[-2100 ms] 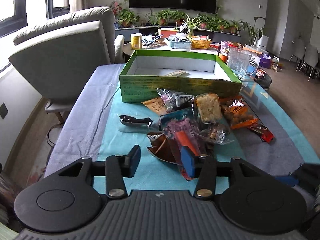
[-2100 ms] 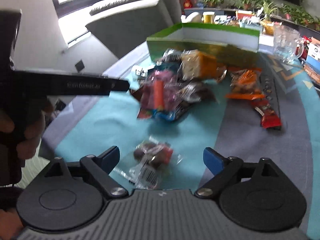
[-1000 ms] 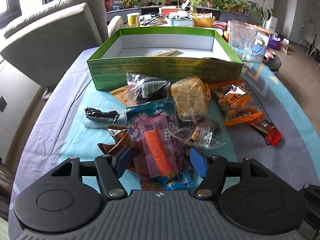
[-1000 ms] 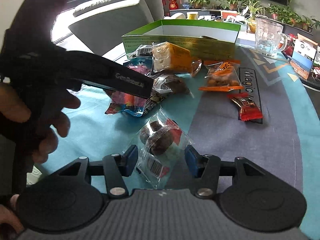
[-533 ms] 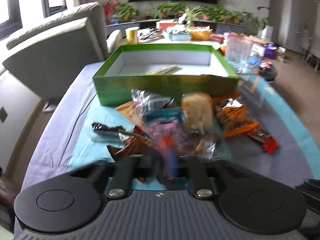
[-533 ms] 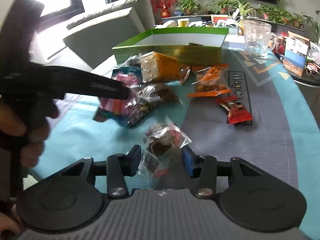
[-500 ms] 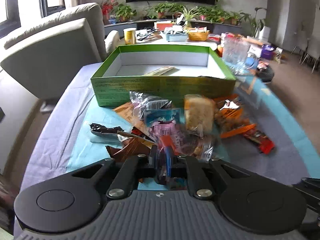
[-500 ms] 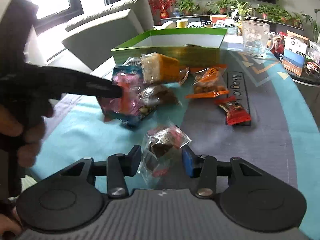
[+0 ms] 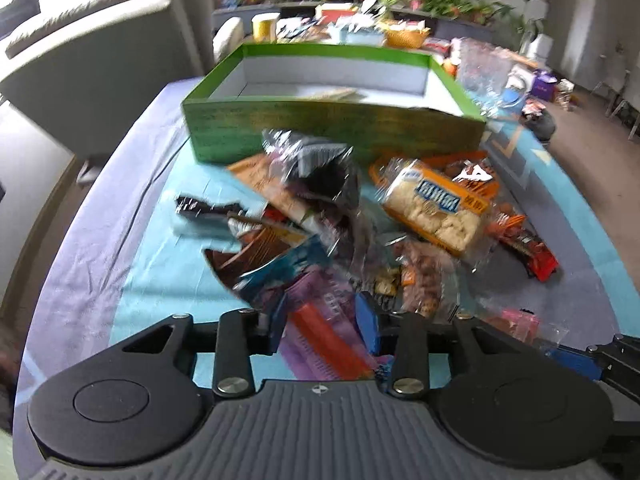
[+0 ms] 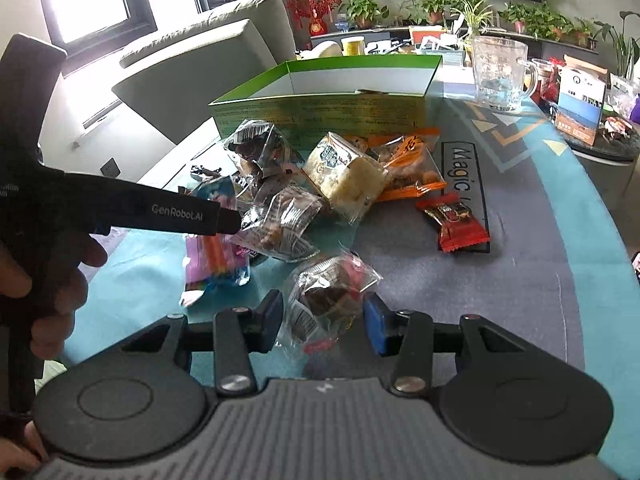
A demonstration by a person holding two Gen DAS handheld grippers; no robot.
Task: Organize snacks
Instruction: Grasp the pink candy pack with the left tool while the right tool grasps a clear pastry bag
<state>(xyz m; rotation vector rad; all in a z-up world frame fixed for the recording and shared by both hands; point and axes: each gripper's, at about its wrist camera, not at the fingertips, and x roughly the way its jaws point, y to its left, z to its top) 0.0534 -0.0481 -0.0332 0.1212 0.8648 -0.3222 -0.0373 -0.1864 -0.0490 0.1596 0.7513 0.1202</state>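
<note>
My left gripper (image 9: pixel 324 326) is shut on a pink and blue snack packet (image 9: pixel 320 332) with an orange stick inside, lifted off the cloth; it also shows in the right wrist view (image 10: pixel 212 256). My right gripper (image 10: pixel 322 320) is shut on a clear packet with a brown cake (image 10: pixel 326 300), just above the table. A green open box (image 9: pixel 332 124) stands behind the snack pile, also seen from the right (image 10: pixel 320 114). The pile holds a cracker pack (image 9: pixel 436 208), an orange packet (image 10: pixel 408 168) and a red bar (image 10: pixel 456 220).
A glass mug (image 10: pixel 500 76) stands right of the box. A grey armchair (image 9: pixel 100 68) sits at the left. Small boxes and plants crowd the far side tables. The blue-grey tablecloth (image 10: pixel 520 280) covers the table.
My left gripper has shut on the pink and blue packet and lifted it, stirring the pile. My right gripper has closed on the cake packet and raised it slightly.
</note>
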